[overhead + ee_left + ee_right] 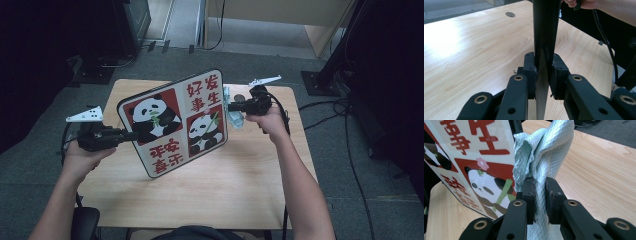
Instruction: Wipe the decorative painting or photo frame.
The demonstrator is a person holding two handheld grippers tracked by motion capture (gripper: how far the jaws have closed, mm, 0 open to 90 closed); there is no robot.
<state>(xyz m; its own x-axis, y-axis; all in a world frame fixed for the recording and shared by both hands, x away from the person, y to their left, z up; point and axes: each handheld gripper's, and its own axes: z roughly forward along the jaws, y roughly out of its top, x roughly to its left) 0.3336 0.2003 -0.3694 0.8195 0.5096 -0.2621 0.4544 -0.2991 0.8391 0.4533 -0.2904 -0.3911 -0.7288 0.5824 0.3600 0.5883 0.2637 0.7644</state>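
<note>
A square board [172,124] printed with two pandas and red Chinese characters is held up on edge above the wooden table [200,190]. My left gripper [131,135] is shut on the board's left edge; in the left gripper view the board's thin dark edge [545,30] runs up from between the pads. My right gripper [231,106] is shut on a pale green cloth [235,117] beside the board's right edge. In the right gripper view the bunched cloth [544,157] rises from the jaws, close to the board's face [476,172].
A round hole [510,14] is set in the tabletop's far part. Dark stands and cables [350,150] sit on the grey floor to the right, and a black base [95,72] stands beyond the table's left corner.
</note>
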